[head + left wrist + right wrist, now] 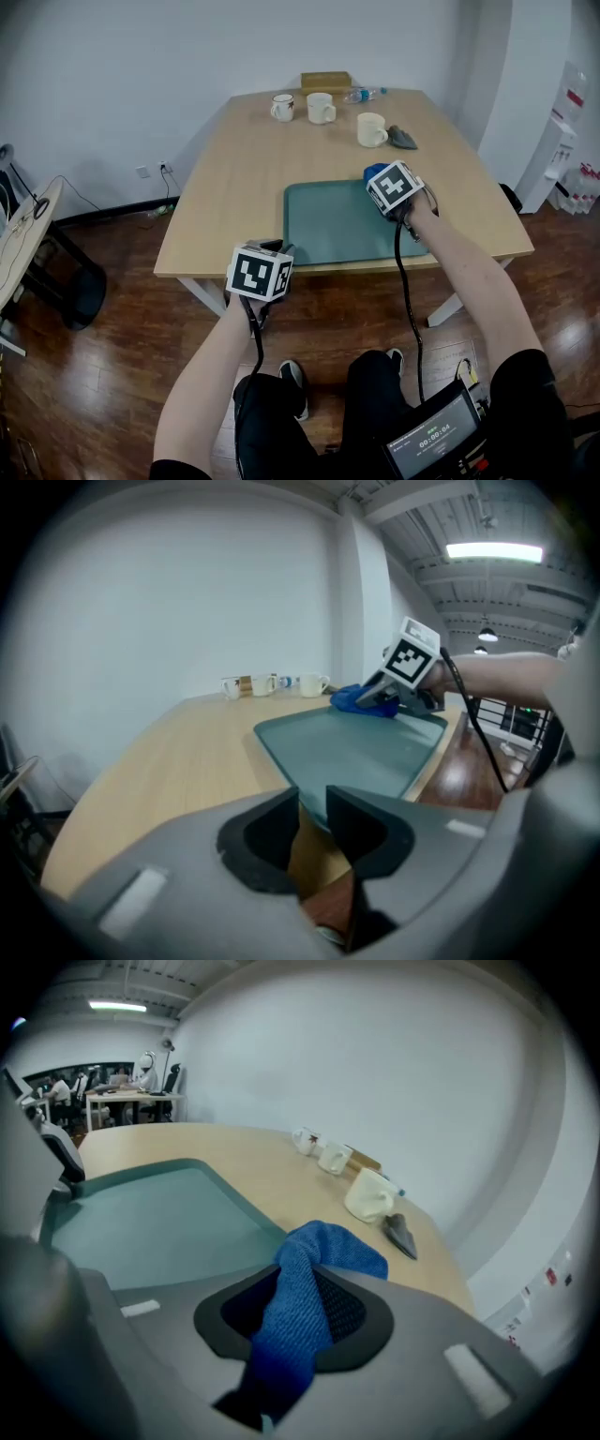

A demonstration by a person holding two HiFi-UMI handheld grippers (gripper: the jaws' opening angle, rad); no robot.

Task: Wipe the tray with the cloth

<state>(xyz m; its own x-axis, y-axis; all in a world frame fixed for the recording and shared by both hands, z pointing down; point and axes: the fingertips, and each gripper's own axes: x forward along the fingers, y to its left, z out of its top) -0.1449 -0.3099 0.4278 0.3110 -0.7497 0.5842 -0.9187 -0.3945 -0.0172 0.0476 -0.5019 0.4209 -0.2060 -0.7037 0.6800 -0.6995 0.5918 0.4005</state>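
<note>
**Tray-wiping set-up, seen from the head and from both tongs.** A teal tray [328,230] is shown lying flat on a light wooden desk [225,187], close to the desk's near edge. The right tongs [302,1288] are clamped on a blue cloth [323,1251]. The cloth is bunched between the pads and is held at the tray's far right corner.

The left tongs [312,810] are held at the tray's near left corner, by the desk edge. Their jaws stand narrowly apart. The tip of the corner is seen at the mouth of the gap, and contact with the pads cannot be made out.

Towards the far end of the desk are set:
- a patterned mug [282,108];
- a white mug [320,108] just beside it;
- a cream mug [371,129] nearer the tray;
- a dark grey object [403,138] lying just to the right of the cream mug;
- a clear bottle [364,94] lying on its side;
- a brown box [325,81] at the far edge.
</note>
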